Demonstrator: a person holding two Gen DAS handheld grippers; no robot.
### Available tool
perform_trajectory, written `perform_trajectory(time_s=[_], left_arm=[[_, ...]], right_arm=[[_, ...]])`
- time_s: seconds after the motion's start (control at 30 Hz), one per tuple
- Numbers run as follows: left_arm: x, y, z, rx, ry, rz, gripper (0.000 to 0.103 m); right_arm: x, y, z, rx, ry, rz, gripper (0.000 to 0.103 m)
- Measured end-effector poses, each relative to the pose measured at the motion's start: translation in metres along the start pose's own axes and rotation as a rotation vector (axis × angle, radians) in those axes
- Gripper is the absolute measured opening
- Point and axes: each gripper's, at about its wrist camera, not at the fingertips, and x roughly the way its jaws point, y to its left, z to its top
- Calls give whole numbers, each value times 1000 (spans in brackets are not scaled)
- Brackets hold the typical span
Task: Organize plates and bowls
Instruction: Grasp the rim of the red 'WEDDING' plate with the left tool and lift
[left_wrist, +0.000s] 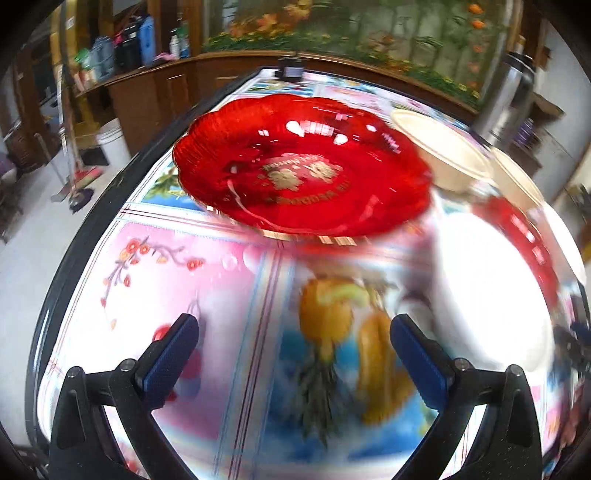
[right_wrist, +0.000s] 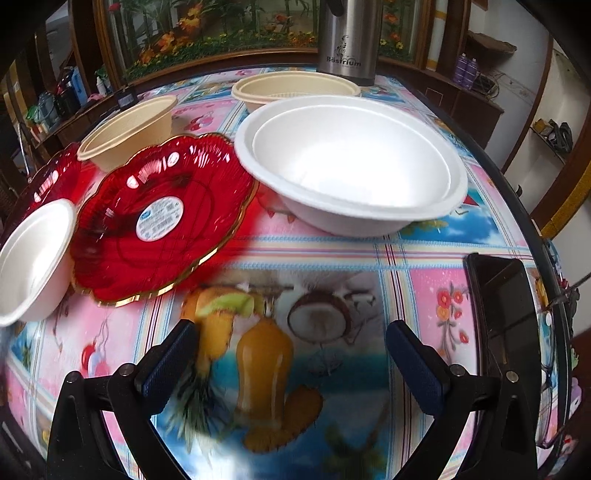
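Note:
In the left wrist view a red scalloped plate lies on the table ahead of my open, empty left gripper. A blurred white bowl sits to its right, with a second red plate and beige bowls behind. In the right wrist view my open, empty right gripper hovers over the tablecloth. Ahead are a large white bowl, a red plate with a sticker, a small white bowl, two beige bowls, and another red plate at far left.
A steel thermos stands at the back of the table. A black phone lies near the right edge. The table has a colourful fruit-print cloth and a dark rim. Wooden cabinets line the room behind.

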Motion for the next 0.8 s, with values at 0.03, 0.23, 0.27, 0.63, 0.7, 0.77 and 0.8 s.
perform_trajectory(time_s=[0.03,0.23,0.27,0.63,0.7,0.77,0.8], left_arm=[[-5,1,-2,12,-10,-8,103],[-45,19,5,17,-70,-69,103],[-48,21,12,18,-77,-89,103],[-71,74,62,-112,-118,-36,80],[-69,82,66,-123,-112,-16,80],[-59,87,71,-121,-84,-1,80],[-55,89,72,-125,-74,2,80]], right_arm=[[-6,2,-4,-9,-12,1,102],[-65,29,0,-124,-179,71,101],[-70,35,1,-134,-199,84,101],[-75,183,15,-395,-65,640,64],[-61,221,3,-444,36,727,64],[-50,240,-5,-465,96,789,64],[-45,250,-8,-488,110,800,63]])
